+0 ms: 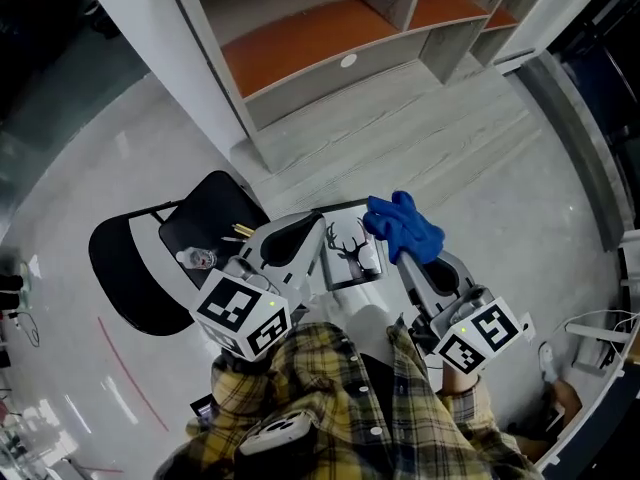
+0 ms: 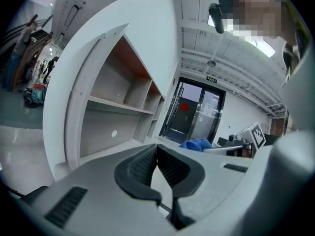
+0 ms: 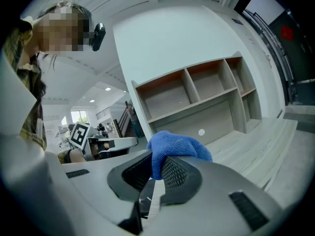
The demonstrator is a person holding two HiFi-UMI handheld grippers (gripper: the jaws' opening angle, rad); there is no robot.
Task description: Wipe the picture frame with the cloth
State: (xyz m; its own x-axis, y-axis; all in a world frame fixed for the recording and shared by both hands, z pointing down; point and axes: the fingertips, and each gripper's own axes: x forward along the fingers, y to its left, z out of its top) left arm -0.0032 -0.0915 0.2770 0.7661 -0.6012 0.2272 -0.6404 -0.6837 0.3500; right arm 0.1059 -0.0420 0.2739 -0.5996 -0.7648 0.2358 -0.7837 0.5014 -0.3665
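Observation:
In the head view a small picture frame point(image 1: 352, 258) with a black deer drawing is held out in front of the person, above the floor. My left gripper point(image 1: 318, 236) is shut on the frame's left edge; between its jaws point(image 2: 157, 154) the frame point(image 2: 160, 183) shows edge-on as a thin pale strip. My right gripper point(image 1: 398, 251) is shut on a bunched blue cloth point(image 1: 403, 226), which sits at the frame's upper right corner. In the right gripper view the cloth point(image 3: 177, 144) bulges out above the jaws point(image 3: 156, 166), with the frame point(image 3: 150, 203) below them.
A white shelf unit point(image 1: 330, 38) with orange-brown boards stands ahead on the grey floor. A black chair point(image 1: 150, 258) with small items on its seat stands at the left. Cables and gear point(image 1: 600, 333) lie at the right edge. A dark glass door point(image 2: 194, 114) shows beyond the shelf.

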